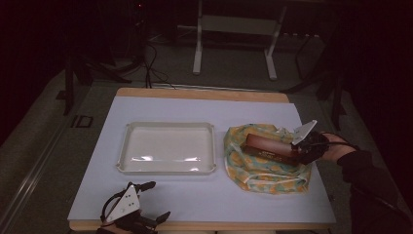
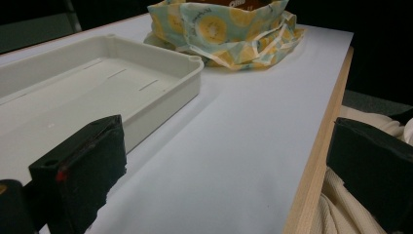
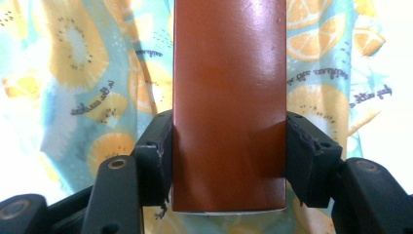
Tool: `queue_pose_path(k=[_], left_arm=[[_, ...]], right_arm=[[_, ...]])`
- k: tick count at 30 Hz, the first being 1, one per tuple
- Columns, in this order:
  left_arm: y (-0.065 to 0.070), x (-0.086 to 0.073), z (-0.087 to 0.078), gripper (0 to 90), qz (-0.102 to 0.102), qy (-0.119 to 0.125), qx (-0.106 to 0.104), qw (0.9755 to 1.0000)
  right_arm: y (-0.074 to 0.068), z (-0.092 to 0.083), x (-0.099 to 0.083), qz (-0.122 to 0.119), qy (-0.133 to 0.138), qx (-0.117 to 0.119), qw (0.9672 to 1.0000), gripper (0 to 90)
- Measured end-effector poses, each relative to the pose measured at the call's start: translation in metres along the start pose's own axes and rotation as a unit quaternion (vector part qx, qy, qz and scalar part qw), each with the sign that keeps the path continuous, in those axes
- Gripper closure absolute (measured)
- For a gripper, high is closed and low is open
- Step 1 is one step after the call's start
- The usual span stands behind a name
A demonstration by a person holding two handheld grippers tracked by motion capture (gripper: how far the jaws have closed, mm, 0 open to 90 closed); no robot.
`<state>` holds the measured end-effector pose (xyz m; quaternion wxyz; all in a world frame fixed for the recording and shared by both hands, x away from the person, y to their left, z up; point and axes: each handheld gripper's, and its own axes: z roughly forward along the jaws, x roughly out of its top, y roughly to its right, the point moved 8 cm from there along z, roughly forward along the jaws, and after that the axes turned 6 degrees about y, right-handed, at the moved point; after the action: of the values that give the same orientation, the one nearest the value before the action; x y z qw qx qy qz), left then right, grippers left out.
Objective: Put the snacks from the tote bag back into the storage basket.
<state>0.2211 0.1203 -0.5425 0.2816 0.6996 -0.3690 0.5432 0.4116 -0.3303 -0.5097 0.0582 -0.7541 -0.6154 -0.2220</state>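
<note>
Right claw [image 3: 229,161] clamped on brown box [image 3: 229,97] over fruit-print bag [image 1: 265,163] — tray [image 1: 168,168] likely next — left claw [image 2: 229,170] idle, apart.

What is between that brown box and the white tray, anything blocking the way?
Nothing visible. The right tongs grip the brown box above the fruit-print bag; bare table separates the bag from the tray.

The box [image 3: 229,105] is glossy reddish brown. The bag [image 1: 265,168] under it is pale turquoise printed with yellow-orange citrus slices and dark script lettering. The tray [image 1: 168,126] is cream white. The tabletop [image 1: 204,107] is pale lavender-white with a light wood edge. The jaws of each hand-held gripper are black.
</note>
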Motion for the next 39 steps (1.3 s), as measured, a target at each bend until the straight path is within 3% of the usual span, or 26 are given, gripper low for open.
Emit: queue_pose_path(k=[22, 39], left_arm=[[0.001, 0.001, -0.001, 1.3, -0.002, 0.005, -0.003, 1.0], [0.0, 0.002, -0.001, 1.3, -0.002, 0.01, -0.002, 0.9999]], right_arm=[[0.01, -0.035, 0.023, -0.008, 0.008, -0.021, 0.9997, 42.8], [0.015, -0.049, 0.065, -0.039, 0.01, -0.029, 0.9988, 42.8]])
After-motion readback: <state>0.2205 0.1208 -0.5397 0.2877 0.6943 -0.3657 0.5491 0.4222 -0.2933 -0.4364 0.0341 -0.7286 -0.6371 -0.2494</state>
